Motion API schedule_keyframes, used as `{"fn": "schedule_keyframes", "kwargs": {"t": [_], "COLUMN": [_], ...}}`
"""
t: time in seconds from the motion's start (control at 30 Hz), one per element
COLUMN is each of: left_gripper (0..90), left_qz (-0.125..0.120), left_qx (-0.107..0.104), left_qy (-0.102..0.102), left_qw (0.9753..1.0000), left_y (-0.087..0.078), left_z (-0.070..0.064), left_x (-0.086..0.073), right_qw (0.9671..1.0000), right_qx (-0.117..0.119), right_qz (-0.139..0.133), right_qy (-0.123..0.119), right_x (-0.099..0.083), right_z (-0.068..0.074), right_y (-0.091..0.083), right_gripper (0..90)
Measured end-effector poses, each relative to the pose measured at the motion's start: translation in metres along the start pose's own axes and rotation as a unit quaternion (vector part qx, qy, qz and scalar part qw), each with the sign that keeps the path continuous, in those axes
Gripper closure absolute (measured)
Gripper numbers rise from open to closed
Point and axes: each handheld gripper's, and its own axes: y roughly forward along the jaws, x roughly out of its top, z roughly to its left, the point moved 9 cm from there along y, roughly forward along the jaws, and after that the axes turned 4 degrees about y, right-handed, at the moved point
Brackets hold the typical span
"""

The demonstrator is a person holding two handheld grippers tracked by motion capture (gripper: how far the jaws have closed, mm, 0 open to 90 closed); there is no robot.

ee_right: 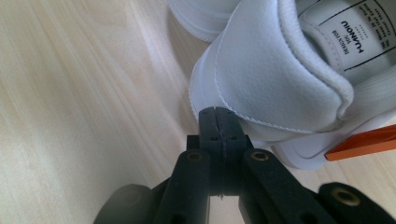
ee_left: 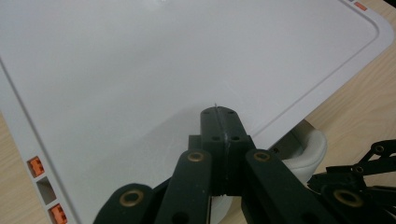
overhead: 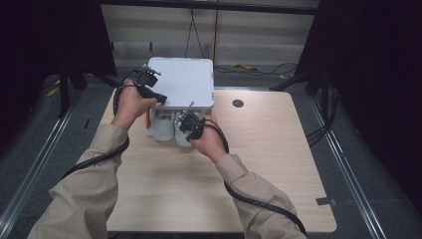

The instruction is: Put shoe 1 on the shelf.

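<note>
A white flat-topped box [overhead: 182,81] stands at the far middle of the table, with two white sneakers [overhead: 163,128] sticking out from under its near side. My left gripper [overhead: 153,95] rests at the box's left near corner; in the left gripper view it [ee_left: 218,111] is shut, lying on the white lid [ee_left: 140,70] with nothing between the jaws. My right gripper [overhead: 191,123] is at the right sneaker's heel. In the right gripper view it [ee_right: 217,112] is shut, tips against the white sneaker heel [ee_right: 275,74].
The wooden table [overhead: 259,169] has a round cable hole [overhead: 238,103] to the right of the box. An orange edge [ee_right: 362,142] shows beside the sneaker. Orange tabs [ee_left: 36,166] line the box's side. Cables trail on the floor behind.
</note>
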Motion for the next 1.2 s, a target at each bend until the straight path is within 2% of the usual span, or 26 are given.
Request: {"fn": "schedule_keyframes", "kwargs": {"t": [0.2,0.3,0.5,0.67,1.1,1.2], "left_gripper": [90.0,90.0,90.0,90.0,90.0,90.0], "left_qz": [0.0,0.004,0.004,0.006,0.002,0.002], "left_qx": [0.001,0.004,0.003,0.004,0.003,0.006], "left_qy": [0.001,0.005,0.004,0.003,0.004,0.005], "left_qw": [1.0,1.0,1.0,1.0,1.0,1.0], "left_y": [0.0,0.0,0.0,0.0,0.0,0.0], "left_z": [0.0,0.0,0.0,-0.001,0.0,0.0], "left_x": [0.0,0.0,0.001,0.001,0.0,0.0], "right_qw": [1.0,0.9999,0.9995,0.9993,0.9992,0.9993], "right_qx": [0.0,-0.015,-0.021,-0.027,-0.031,-0.024], "right_qz": [-0.001,-0.008,-0.025,-0.027,-0.023,-0.026], "right_qy": [-0.001,-0.002,0.005,0.004,0.004,0.011], "right_x": [0.002,0.003,0.006,0.009,0.011,0.011], "right_z": [0.0,-0.004,-0.005,-0.007,-0.01,-0.01], "right_y": [0.001,0.002,0.006,0.01,0.012,0.012], "right_gripper": [90.0,90.0,90.0,90.0,90.0,90.0]}}
